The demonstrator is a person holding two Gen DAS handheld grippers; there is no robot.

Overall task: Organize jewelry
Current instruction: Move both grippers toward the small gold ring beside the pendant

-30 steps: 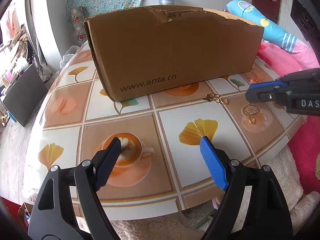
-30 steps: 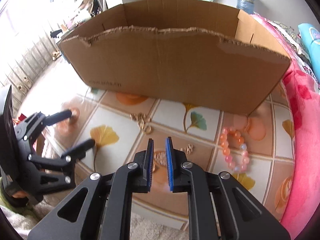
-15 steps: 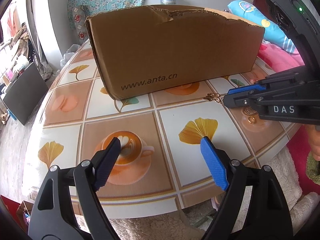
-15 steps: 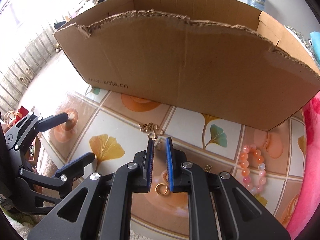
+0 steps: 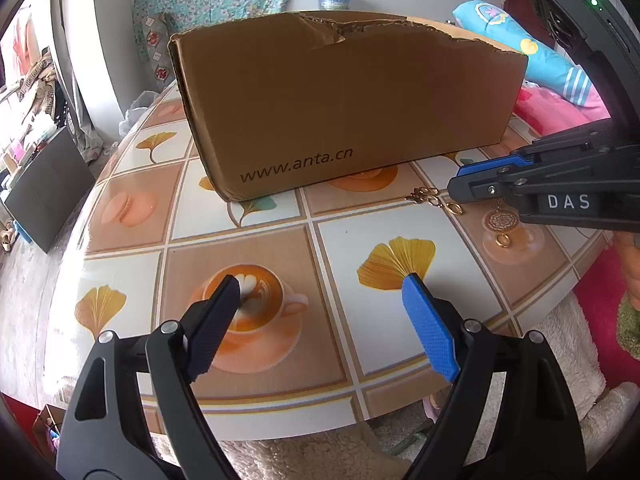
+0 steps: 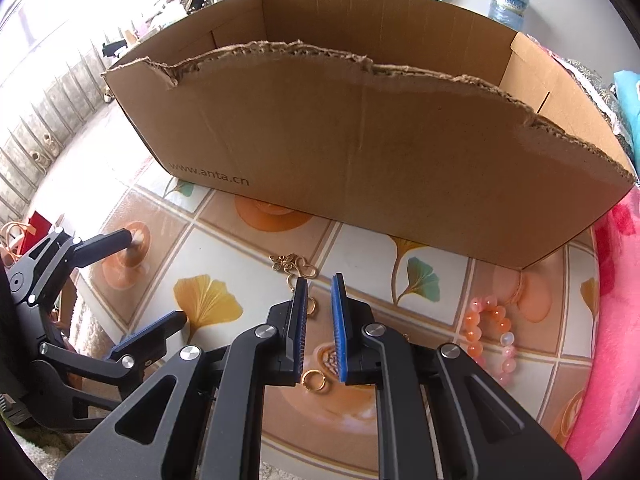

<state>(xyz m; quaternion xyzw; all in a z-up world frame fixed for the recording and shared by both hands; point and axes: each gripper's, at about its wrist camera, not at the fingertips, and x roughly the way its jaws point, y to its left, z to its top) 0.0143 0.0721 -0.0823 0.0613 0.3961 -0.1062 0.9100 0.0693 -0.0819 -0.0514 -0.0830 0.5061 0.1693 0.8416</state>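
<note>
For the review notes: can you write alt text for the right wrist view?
The right gripper, jaws nearly shut and empty, points down at gold earrings on a patterned table before a torn-edged cardboard box. A pink bead bracelet lies to its right; the open left gripper waits at left.

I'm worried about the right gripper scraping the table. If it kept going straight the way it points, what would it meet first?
Probably the tabletop near the gold butterfly charm, ahead of the right gripper; depth is unclear. The cardboard box lies beyond.
</note>
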